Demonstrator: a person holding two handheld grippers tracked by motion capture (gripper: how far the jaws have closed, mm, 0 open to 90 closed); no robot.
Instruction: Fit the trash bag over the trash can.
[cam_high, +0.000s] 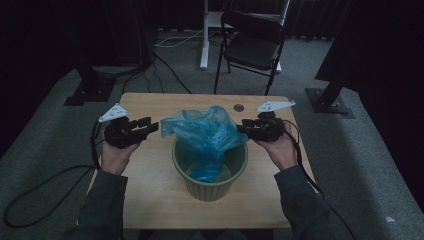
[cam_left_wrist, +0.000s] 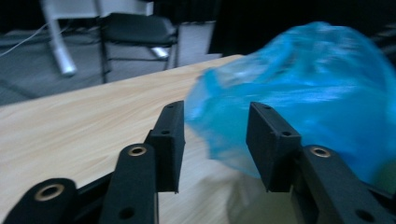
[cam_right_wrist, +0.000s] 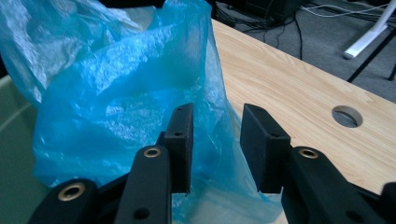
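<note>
Left gripper (cam_high: 150, 125) has jaws apart, nothing clamped; blue bag (cam_high: 205, 132) sits just ahead of its tips, stuffed loosely in green bin (cam_high: 210, 185). Right gripper (cam_high: 243, 128) also spread, film between its jaws but unpinched. Risk as I see it: bag unheld, could slump back into the bin, or a regrab catches thin film & tears it.
</note>
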